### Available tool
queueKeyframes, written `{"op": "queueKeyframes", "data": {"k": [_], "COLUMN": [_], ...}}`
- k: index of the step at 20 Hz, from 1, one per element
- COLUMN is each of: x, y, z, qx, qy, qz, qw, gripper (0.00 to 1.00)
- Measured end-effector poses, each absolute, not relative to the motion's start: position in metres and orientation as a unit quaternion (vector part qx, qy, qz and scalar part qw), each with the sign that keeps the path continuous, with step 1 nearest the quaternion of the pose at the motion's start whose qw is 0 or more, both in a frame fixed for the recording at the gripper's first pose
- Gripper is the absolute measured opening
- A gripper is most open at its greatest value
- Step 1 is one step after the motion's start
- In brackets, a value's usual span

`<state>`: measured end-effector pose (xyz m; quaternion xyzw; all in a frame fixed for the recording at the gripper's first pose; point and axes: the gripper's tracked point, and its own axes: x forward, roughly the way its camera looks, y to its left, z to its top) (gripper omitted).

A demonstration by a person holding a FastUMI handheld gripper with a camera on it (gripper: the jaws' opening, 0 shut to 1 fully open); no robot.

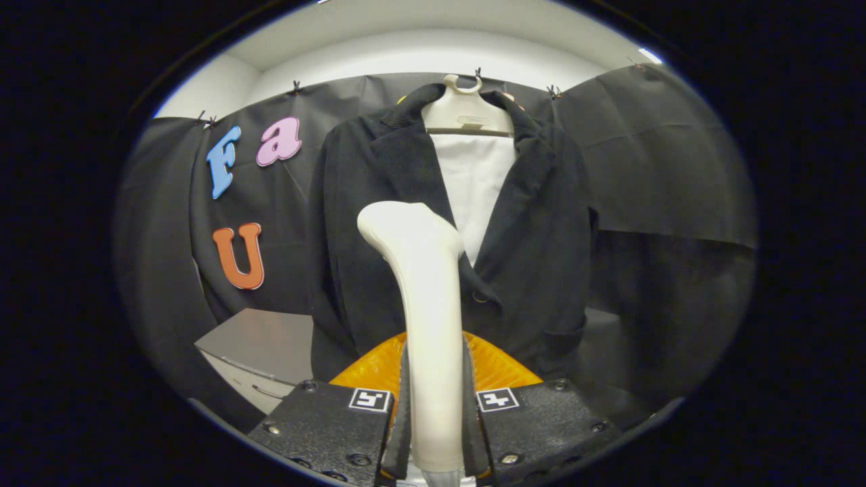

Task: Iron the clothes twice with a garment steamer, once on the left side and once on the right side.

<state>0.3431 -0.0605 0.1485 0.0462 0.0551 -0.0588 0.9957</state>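
Tool: my tool [434, 419] clamps the steamer [425, 297] upright.
Aim: head faces the hung jacket [541, 237], ready to steam.

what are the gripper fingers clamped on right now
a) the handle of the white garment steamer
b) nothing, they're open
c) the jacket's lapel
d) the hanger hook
a: the gripper has both fingers pressed against the handle of the white garment steamer, which stands up between them with its head just in front of the dark jacket on the hanger.
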Motion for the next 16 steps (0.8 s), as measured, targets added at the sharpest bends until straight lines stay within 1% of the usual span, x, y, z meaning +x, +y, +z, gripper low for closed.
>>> {"op": "queueKeyframes", "data": {"k": [10, 16], "x": [0.338, 0.339], "y": [-0.060, -0.065], "z": [0.099, 0.059], "qx": [0.019, 0.028], "qy": [0.073, 0.104], "qz": [-0.064, -0.067], "qw": [0.995, 0.992], "gripper": [0.33, 0.33]}}
